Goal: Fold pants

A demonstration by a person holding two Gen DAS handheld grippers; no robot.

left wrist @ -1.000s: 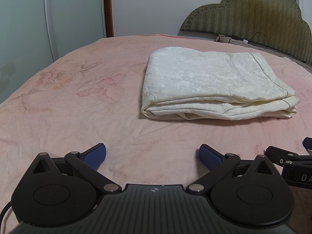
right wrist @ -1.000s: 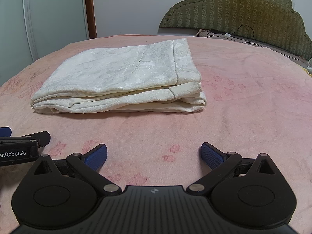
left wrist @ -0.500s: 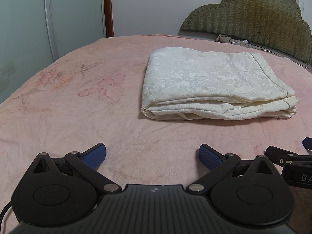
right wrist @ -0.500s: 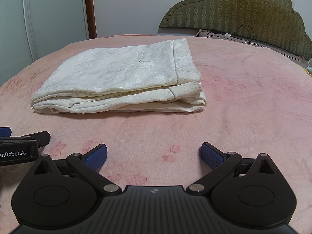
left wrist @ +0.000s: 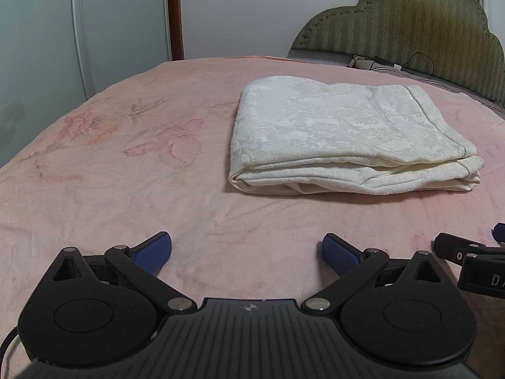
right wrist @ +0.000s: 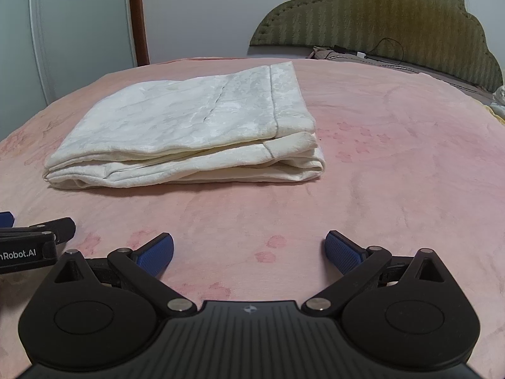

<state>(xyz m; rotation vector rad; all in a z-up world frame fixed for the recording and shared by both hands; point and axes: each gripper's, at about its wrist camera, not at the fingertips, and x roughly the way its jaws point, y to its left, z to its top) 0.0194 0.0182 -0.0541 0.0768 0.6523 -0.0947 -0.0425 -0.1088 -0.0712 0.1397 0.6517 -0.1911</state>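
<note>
My left gripper (left wrist: 247, 251) sat low over the bed (left wrist: 110, 189), its jaws spread wide with nothing between the blue pads (left wrist: 153, 249) but pink bedspread. My right gripper (right wrist: 249, 251) was in the same state: jaws wide apart, holding nothing, resting near the bed's near edge. The two tools lay side by side, close together; part of my right one showed at the right edge of the left wrist view, and part of my left one at the left edge of the right wrist view.

The pants (left wrist: 344, 135) lay ahead of both grippers, well apart from either, folded into a compact cream-white stack of several layers on the bedspread. In the left wrist view the stack sat ahead and to the right, its rounded fold toward the left and its layered edges facing me. In the right wrist view the pants (right wrist: 195, 129) sat ahead and to the left, with a stitched hem band running along the right end of the top layer.

The bedspread was pink with a faint flower print (left wrist: 176, 142) and some shallow wrinkles. Behind the bed stood an olive padded headboard (right wrist: 378, 15) with a scalloped top, and a dark cable (right wrist: 388, 47) lay at its foot. A pale wardrobe door (left wrist: 123, 22) stood at the far left.
</note>
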